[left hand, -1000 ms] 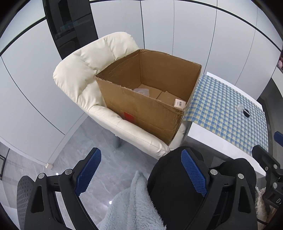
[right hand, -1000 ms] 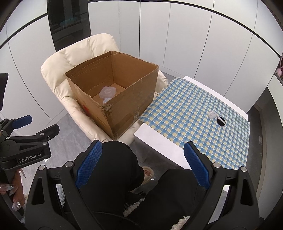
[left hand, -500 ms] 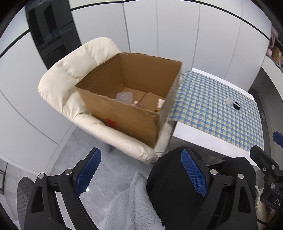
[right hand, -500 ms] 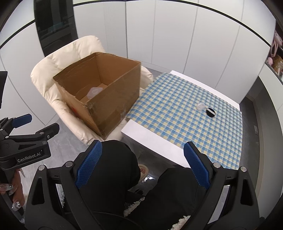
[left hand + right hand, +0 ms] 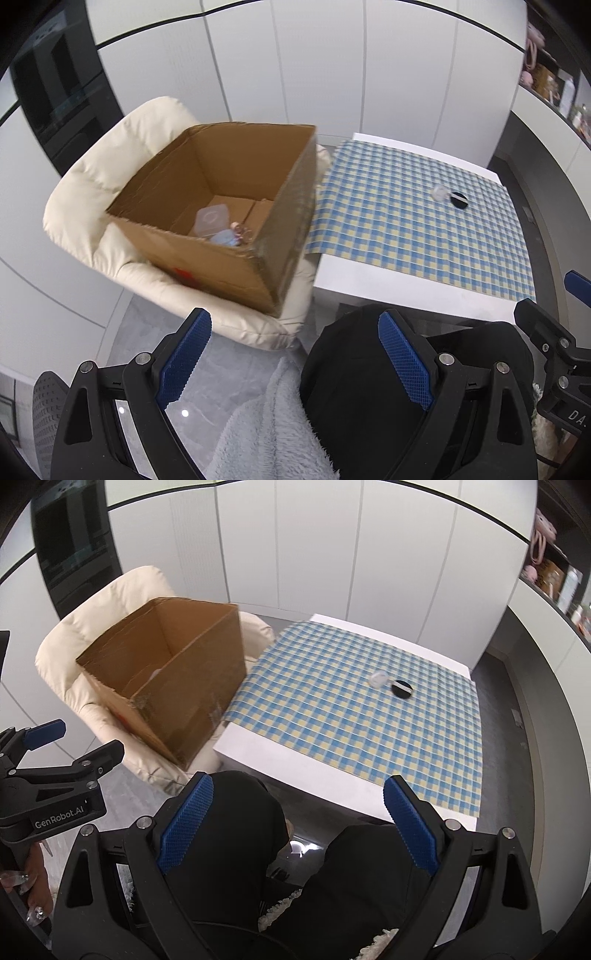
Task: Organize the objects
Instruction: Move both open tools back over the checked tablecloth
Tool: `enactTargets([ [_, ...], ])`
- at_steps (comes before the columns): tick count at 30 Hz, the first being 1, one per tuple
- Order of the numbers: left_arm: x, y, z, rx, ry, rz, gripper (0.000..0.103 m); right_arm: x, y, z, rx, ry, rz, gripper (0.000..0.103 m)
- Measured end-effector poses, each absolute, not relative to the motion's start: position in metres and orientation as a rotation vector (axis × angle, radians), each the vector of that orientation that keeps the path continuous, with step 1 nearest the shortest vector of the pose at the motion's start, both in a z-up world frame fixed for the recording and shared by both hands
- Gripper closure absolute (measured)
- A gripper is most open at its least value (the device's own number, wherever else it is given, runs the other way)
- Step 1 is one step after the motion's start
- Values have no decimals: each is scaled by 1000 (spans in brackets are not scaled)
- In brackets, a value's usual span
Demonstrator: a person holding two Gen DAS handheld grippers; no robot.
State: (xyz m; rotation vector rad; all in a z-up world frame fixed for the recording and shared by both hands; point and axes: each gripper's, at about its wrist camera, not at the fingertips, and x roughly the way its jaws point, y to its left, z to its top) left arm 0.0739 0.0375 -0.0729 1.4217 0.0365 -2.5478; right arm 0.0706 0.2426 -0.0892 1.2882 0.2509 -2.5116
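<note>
Two small objects sit side by side, touching or nearly so, on a checked blue and yellow cloth (image 5: 351,716) covering a white desk (image 5: 280,753), in the upper right of both views: a clear round piece (image 5: 378,679), perhaps a small jar or cap, and a flat black disc (image 5: 402,689) crossed by a pale line.

Both look light and rigid. The clear one seems smooth and likely slippery, so a hold across its round sides would suit it. The disc lies low and offers only a thin edge to pinch.

An open cardboard box (image 5: 236,206) rests on a cream padded chair (image 5: 88,184) at centre left, just beside the desk.

The left gripper (image 5: 295,358) and the right gripper (image 5: 297,827) both have their blue-padded fingers spread wide and hold nothing. They hang over the person's dark-clad lap, well apart from the two objects.

Only the left view looks into the box, showing a clear lidded container (image 5: 211,220), something pale blue and a small pinkish item. The right view shows only a pale scrap inside, but includes the left gripper's body at lower left.
</note>
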Motion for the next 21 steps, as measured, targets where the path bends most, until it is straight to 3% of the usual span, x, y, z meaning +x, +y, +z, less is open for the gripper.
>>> enactTargets([
  [21, 32, 95, -88, 1511, -70, -2623, 11, 45, 297, -119, 1440, 117, -2594, 8],
])
